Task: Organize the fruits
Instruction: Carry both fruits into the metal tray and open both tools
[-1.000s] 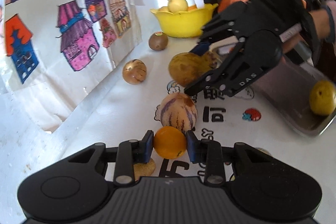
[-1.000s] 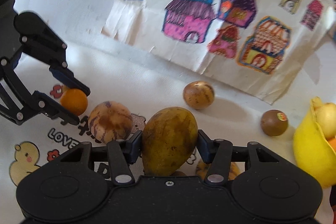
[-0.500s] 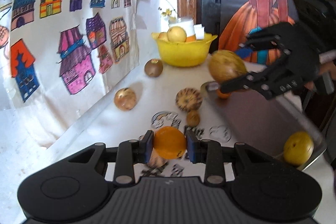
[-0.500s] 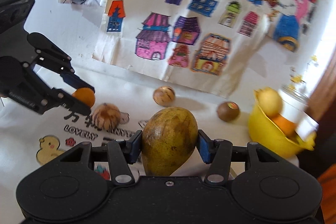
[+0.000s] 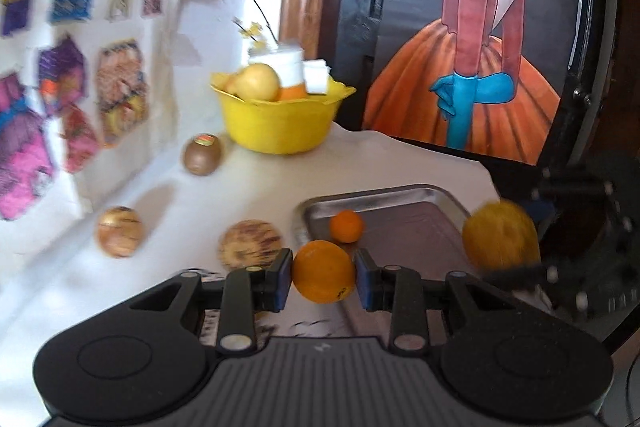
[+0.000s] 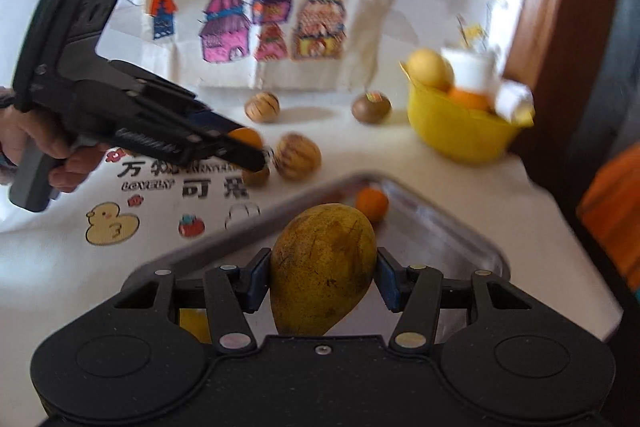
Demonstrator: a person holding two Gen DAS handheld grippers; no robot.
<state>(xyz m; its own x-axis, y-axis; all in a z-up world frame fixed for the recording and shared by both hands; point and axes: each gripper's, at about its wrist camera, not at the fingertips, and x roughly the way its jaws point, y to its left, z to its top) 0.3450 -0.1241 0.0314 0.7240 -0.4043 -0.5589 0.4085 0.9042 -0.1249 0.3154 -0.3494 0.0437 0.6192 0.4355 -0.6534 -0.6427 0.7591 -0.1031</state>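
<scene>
Orange [image 5: 324, 271] clamped between the blue pads of the left tongs [image 5: 323, 279], held in the air near the front left corner of the metal tray [image 5: 436, 193]. Mango [image 6: 323, 269] gripped the same way in the right tongs [image 6: 322, 279], hanging over the tray's near end. Both fruits off the desk [image 5: 256, 183], neither set down yet.

Already in the tray: 1 small tangerine [image 5: 346, 225] at its far left corner, plus a yellow patch under the right tongs, probably another fruit, too hidden to name.

Left to sort on the desk: 2 striped pepino melons [image 6: 299, 156] [image 6: 262, 107], 1 brown round fruit with a sticker [image 6: 371, 107] beside the yellow bowl [image 6: 456, 131], and 1 small brownish fruit [image 6: 256, 177] behind the left tongs. Yellow bowl at the back holding a pale yellow fruit and something orange, with white packets.

By this count, well under half done: 2 in hand, at least 4 waiting.
</scene>
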